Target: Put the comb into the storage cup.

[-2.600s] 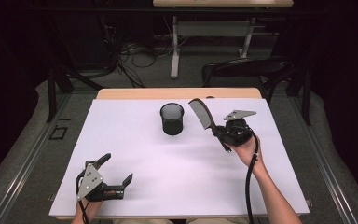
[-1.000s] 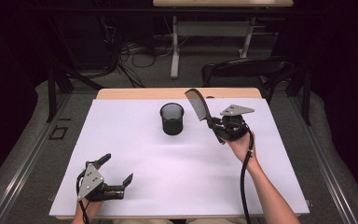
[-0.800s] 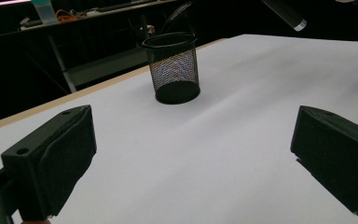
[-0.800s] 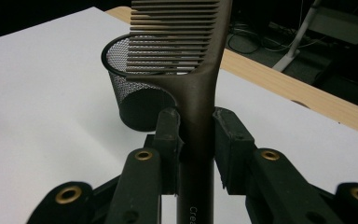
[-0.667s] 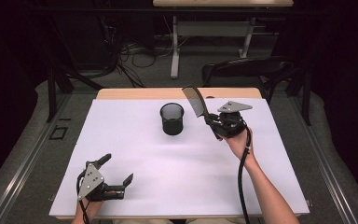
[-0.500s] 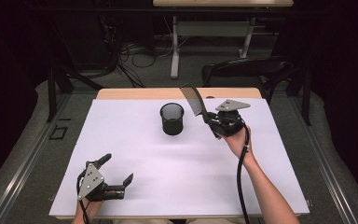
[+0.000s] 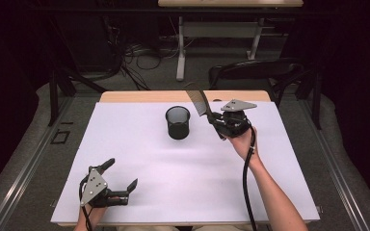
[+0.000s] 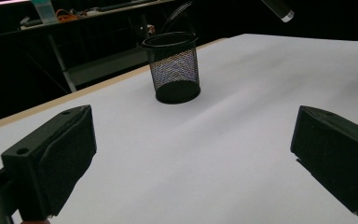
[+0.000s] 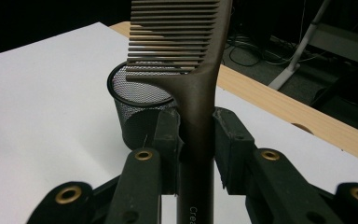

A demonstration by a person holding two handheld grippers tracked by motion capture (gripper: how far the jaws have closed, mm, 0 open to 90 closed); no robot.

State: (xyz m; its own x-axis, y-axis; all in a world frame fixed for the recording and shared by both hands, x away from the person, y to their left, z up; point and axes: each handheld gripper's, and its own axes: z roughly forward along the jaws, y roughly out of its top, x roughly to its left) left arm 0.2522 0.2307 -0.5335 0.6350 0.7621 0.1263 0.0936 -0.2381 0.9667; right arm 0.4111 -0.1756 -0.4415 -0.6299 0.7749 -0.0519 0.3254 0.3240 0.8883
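The left gripper [image 7: 119, 179] sits low at the near left corner of the table, held in the left hand [image 7: 92, 211], its 2 jaws spread wide apart with nothing between them. The right gripper [image 7: 215, 126] is raised farther up on the right, carried by the right hand [image 7: 242, 142] on an outstretched forearm that comes in from the bottom edge. Its jaws point up and to the left and are clamped tight on a comb [image 9: 186, 60].

Brown comb [image 9: 200, 98] — black mesh cup [image 7: 178, 123] — white table [image 7: 183, 173].
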